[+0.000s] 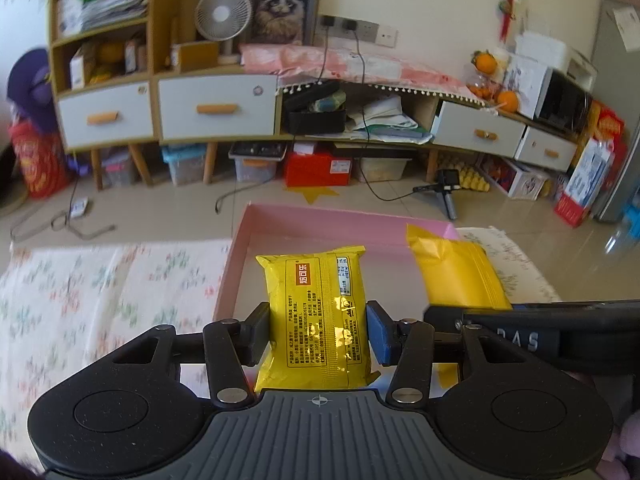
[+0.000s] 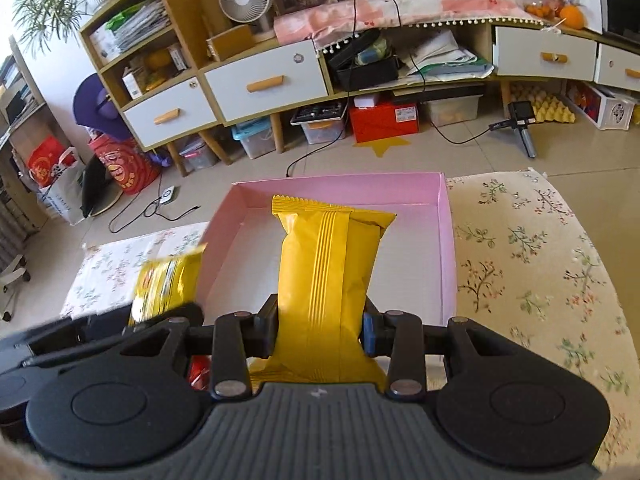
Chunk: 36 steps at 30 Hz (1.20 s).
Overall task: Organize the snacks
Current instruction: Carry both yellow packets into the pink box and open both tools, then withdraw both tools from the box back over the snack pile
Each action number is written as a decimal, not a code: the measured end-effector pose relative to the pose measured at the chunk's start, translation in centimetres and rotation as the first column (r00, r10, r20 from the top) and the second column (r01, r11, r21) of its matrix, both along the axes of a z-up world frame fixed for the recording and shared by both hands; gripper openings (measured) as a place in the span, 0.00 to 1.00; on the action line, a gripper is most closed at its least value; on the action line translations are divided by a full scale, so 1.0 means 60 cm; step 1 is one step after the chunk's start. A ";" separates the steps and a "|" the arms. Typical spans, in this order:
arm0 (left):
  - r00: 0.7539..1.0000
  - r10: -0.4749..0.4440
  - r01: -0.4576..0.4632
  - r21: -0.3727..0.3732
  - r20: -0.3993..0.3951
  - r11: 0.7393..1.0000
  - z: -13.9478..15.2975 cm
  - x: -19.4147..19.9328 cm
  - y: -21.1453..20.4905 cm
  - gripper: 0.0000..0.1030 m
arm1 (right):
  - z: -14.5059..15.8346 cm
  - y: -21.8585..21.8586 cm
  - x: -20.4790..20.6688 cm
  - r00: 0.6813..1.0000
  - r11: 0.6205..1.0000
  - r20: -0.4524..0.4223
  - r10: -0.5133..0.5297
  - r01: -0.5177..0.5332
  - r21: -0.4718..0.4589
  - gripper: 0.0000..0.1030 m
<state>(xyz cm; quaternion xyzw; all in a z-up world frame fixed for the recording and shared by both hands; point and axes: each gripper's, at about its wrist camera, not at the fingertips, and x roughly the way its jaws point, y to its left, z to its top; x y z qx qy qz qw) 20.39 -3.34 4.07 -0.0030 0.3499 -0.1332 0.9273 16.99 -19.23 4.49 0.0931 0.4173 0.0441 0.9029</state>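
The shallow pink cardboard box (image 2: 448,248) with a white floor is lying open on the counter covered in a floral cloth (image 2: 532,240), and as far as either view shows, its floor is bare: no snack is sitting inside it. So the sorting looks to be at an early stage, with two packets in the air and neither one put down. Whether more snacks are waiting elsewhere cannot be told, though a scrap of red wrapping (image 2: 199,372) is peeking out below the right tool, too hidden to identify.

The left hand-held gripper (image 1: 318,332) is clamping a glossy yellow foil snack packet with a printed label (image 1: 318,312) across its lower half. Its black pad and its blue pad are pressing on either side of the packet at a moderate spread, and the packet is standing upright over the near left wall of the box, not resting on anything.

The right hand-held gripper (image 2: 320,332) is pinching a matte deep-yellow ridged snack pouch (image 2: 328,264). Its jaws are set narrower, squeezing the pouch into a waist, and the pouch's upper end is hanging above the box's interior, clear of the floor.

The two tools are working side by side, each visible at the edge of the other's view. What is left, by my reading, is lowering both packets into the box and letting go.
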 end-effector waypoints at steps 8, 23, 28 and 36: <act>1.000 -0.015 0.015 0.056 -0.009 0.998 -0.060 0.053 -0.003 0.46 | -0.036 -0.010 0.032 1.000 1.000 -0.009 -0.028 0.027 -0.013 0.34; 0.992 0.040 -0.022 0.148 -0.119 0.989 -0.099 0.039 0.003 0.46 | -0.058 -0.002 0.034 0.998 1.000 -0.062 -0.019 0.018 -0.023 0.36; 0.993 0.043 -0.028 0.133 -0.113 0.991 -0.095 0.033 0.010 0.49 | -0.053 -0.003 0.030 0.999 1.000 -0.052 -0.014 0.012 -0.029 0.40; 0.999 0.016 -0.010 0.135 -0.046 0.991 -0.057 0.003 0.004 0.78 | -0.017 -0.005 0.012 1.000 0.999 -0.002 -0.016 0.016 -0.036 0.73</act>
